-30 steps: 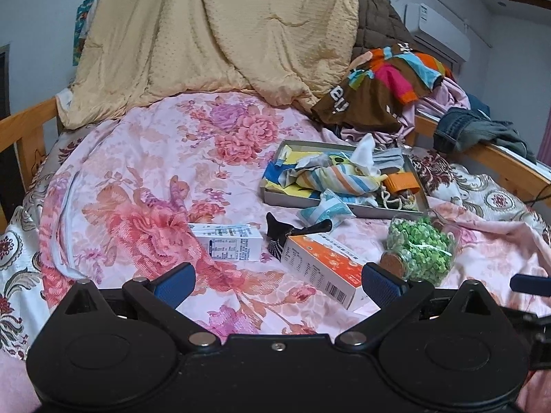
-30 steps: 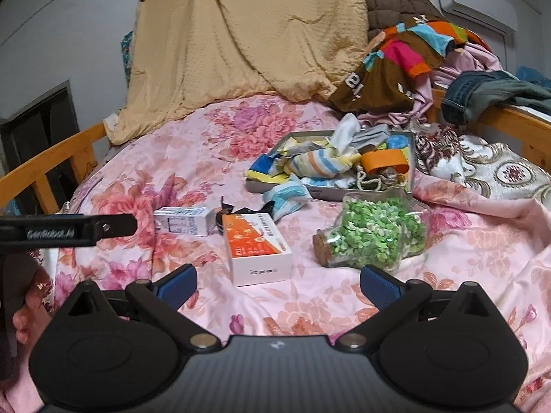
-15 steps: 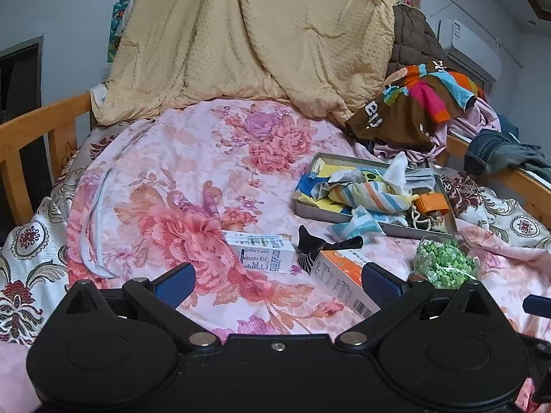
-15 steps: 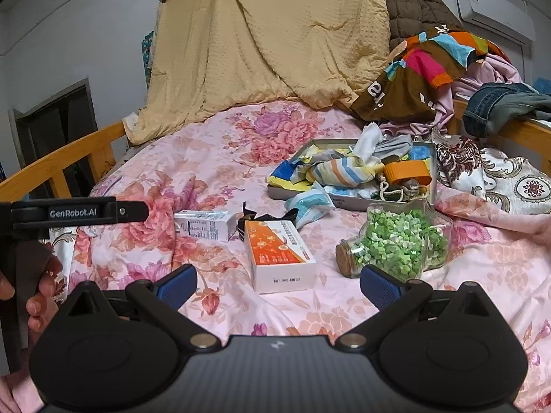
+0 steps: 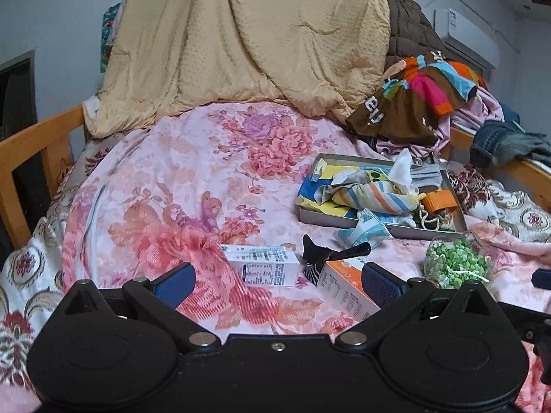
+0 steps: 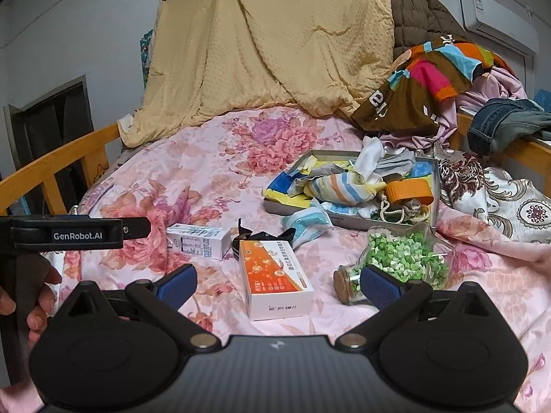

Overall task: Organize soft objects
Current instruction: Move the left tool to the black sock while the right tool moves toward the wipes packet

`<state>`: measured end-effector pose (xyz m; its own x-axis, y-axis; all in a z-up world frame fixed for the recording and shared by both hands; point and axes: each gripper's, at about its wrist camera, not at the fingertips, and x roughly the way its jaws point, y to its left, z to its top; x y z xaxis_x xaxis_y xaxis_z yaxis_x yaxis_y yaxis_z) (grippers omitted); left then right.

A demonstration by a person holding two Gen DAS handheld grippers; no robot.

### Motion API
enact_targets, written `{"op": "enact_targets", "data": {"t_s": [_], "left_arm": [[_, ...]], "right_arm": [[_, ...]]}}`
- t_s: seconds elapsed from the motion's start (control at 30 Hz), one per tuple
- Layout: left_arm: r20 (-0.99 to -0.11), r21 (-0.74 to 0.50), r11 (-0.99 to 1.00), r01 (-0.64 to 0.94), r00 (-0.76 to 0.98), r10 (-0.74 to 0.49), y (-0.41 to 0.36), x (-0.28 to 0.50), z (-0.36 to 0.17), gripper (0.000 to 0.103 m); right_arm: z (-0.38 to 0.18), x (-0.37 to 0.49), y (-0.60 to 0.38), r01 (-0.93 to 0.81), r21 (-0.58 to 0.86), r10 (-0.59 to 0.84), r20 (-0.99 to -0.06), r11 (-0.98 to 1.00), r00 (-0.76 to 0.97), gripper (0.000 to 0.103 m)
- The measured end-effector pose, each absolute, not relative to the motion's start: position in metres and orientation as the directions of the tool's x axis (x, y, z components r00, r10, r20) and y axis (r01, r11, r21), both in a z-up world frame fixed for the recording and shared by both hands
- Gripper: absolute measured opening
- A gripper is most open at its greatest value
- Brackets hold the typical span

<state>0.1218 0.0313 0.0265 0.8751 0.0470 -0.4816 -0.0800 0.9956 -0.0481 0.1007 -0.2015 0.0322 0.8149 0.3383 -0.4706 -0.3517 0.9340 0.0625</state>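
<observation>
Over floral bed, left wrist view: my left tongs (image 5: pixel 275 280) spread, empty; grey tray (image 5: pixel 344 220) of soft cloths (image 5: pixel 373 194) ahead right; white box (image 5: pixel 263 264) near; right wrist view: my right tongs (image 6: pixel 277 280) spread, empty, orange box (image 6: pixel 275 275) between fingers; jar (image 6: pixel 399 263) right.

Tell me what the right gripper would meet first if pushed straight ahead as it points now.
Probably the orange box lying on the bedspread between the open fingers of the right gripper; depth is uncertain.
</observation>
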Motion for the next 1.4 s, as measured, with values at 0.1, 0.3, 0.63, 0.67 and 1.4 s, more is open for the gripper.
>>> {"op": "enact_targets", "data": {"t_s": [0.1,0.3,0.63,0.67,1.4], "left_arm": [[-0.484,-0.002,0.998,-0.056,0.874,0.047,0.028,0.133,0.025,0.102],[-0.489,0.047,0.998,-0.041,0.87,0.058,0.024,0.149,0.02,0.102],[-0.496,0.029,0.999,-0.027,0.867,0.038,0.025,0.169,0.017,0.102],[-0.496,0.034,0.999,-0.025,0.867,0.038,0.024,0.172,0.017,0.102],[-0.559,-0.053,0.989,0.136,0.817,-0.142,0.044,0.274,-0.014,0.102]], "right_arm": [[0.032,0.109,-0.2,-0.353,0.055,0.336,-0.473,0.934,0.815,0.103],[0.032,0.128,-0.196,-0.346,0.051,0.327,-0.473,0.937,0.818,0.103],[0.028,0.151,-0.197,-0.325,0.052,0.307,-0.489,0.944,0.816,0.103],[0.028,0.154,-0.196,-0.325,0.051,0.307,-0.489,0.944,0.816,0.103],[0.0,0.244,-0.173,-0.402,-0.056,0.318,-0.515,0.914,0.796,0.103]]}}
